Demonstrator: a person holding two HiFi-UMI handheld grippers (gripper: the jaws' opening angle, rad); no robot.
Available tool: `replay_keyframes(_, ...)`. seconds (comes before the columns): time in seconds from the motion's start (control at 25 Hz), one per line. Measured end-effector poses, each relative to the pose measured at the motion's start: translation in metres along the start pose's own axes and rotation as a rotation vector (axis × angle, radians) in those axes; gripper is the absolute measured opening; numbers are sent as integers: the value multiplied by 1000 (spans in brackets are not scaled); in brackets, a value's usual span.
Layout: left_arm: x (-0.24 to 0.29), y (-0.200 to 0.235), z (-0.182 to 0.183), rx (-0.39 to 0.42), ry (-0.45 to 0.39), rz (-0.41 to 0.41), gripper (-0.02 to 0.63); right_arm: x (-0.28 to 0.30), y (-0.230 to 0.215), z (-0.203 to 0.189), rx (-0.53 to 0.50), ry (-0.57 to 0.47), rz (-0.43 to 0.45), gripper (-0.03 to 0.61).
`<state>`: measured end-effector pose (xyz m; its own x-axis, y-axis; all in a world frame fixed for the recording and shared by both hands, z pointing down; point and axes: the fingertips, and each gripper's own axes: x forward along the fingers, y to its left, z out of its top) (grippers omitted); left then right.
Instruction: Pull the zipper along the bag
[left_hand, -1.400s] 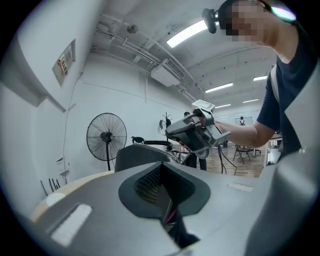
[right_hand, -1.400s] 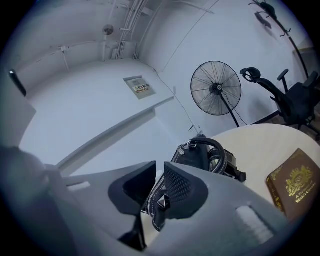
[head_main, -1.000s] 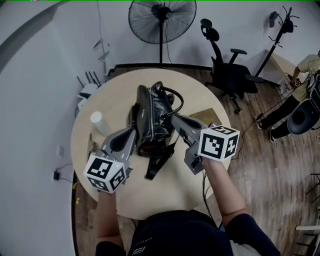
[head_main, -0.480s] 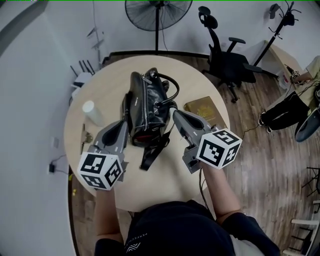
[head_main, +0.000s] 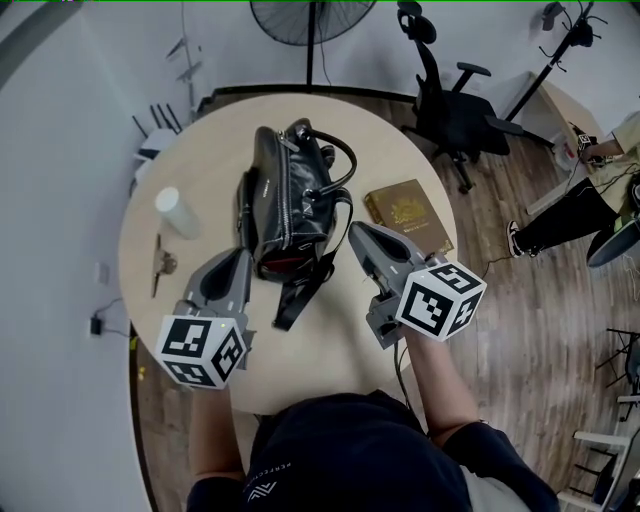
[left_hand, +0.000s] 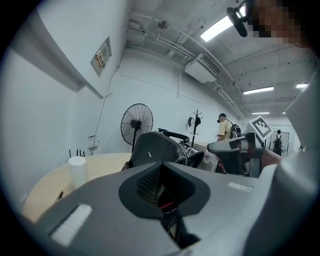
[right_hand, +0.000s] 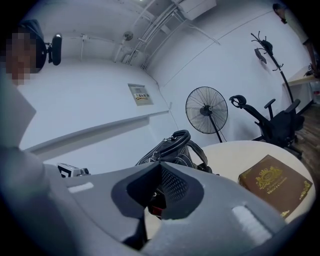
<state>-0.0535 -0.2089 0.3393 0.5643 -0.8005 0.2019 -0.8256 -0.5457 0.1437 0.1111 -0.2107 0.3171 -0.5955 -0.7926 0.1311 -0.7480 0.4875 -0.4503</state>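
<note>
On table (head_main: 330, 345), black bag (head_main: 285, 200) between left gripper (head_main: 240, 263) and right gripper (head_main: 356, 233); jaws closed, empty

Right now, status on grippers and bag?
Left gripper shut, right gripper shut, flanking the bag. Bag upright on table, red lining showing at near end. Loose strap trails between grippers.

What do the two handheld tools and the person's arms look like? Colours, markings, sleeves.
The left tool and right tool are grey moulded shells that taper forward, with black textured pads inside. Each carries a white cube printed with black square markers. The person wears a dark short-sleeved top.
</note>
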Motion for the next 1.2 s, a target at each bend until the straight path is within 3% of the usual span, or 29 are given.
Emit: replay_keyframes(1.2,-12,-2,-9,-20,-5,31,19,-8,0,-20,-47,47,-27,2)
